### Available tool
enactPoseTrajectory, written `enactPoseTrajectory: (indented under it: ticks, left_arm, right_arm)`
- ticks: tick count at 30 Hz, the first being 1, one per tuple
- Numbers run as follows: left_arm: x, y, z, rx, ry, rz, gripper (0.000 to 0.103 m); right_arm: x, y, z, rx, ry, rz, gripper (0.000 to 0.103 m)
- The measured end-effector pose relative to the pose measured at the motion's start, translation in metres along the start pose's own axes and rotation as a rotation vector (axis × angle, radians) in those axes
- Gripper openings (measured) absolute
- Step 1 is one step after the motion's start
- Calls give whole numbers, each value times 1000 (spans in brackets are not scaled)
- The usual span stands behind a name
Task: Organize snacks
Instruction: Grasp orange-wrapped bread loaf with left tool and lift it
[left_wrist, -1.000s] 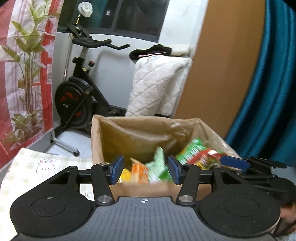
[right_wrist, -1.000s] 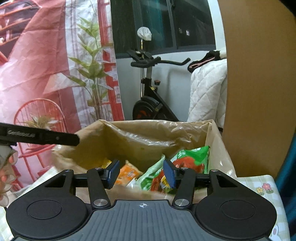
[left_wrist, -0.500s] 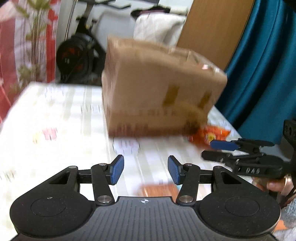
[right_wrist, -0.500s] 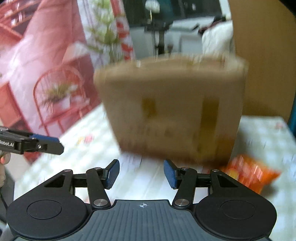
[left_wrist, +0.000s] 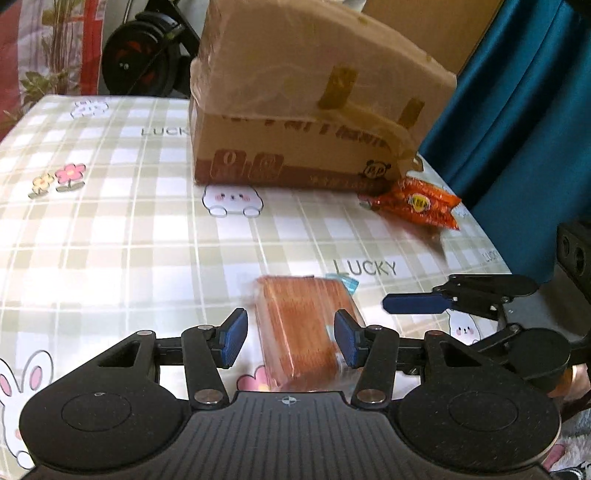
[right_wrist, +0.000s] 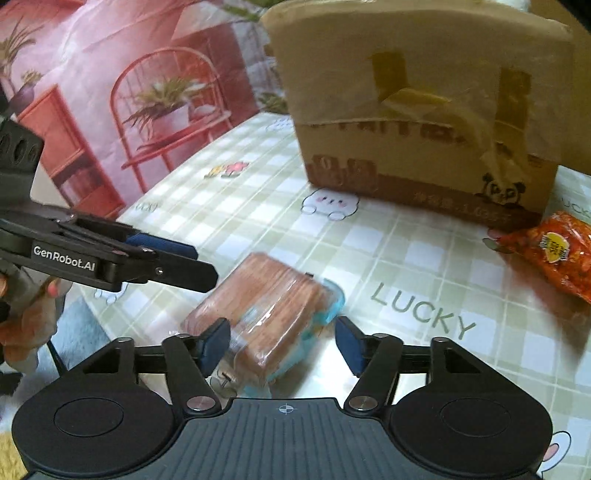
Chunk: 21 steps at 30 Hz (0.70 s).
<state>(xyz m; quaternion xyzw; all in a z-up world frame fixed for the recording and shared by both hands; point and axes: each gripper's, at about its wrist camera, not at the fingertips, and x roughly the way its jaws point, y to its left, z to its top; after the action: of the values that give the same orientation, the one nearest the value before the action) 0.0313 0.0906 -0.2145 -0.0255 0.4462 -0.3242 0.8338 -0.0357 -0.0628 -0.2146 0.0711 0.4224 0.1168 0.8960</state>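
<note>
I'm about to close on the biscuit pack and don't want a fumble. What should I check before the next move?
1. Biscuit pack lies flat on the table: ok.
2. Pack sits between the left gripper jaws, not pinched: ok.
3. Right gripper jaws opening, pack between them too; both grippers aimed at one pack: not ok.
4. Cardboard box stands clear behind: ok.
5. Orange snack bag out of the way: ok.
6. Room in the box: cannot tell.
</note>
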Motion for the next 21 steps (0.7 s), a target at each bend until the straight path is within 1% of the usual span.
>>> enactPoseTrajectory:
  ticks: [3, 4, 7, 10, 12, 14, 17, 19, 21]
  left_arm:
    - [7, 1, -3, -12, 23, -14, 54]
    - [10, 1, -5, -12, 33, -18, 55]
    - [19, 1, -9, -11, 74, -27, 55]
    - [31, 1, -9, -27, 90, -42, 55]
    - [37, 0, -8, -45, 91, -61, 55]
    - [41, -6, -5, -28, 91, -50, 53]
    - [37, -10, 5, -40, 55, -63, 52]
    - [29, -13, 19, -47, 12, -74, 52]
    - [19, -20, 37, -32, -39, -76, 52]
  right_arm:
    - [10, 6, 1, -46, 46, 22, 60]
    - [13, 9, 0, -68, 55, 18, 60]
    - [20, 13, -3, -111, 71, 4, 59]
    - [23, 11, -4, -108, 70, 19, 58]
    - [24, 10, -4, -113, 72, 38, 48]
    - [23, 10, -2, -126, 68, 18, 47]
    - [14, 1, 8, -128, 35, 4, 45]
    - [2, -3, 20, -135, -11, -9, 45]
    - [-12, -3, 36, -172, -53, -33, 45]
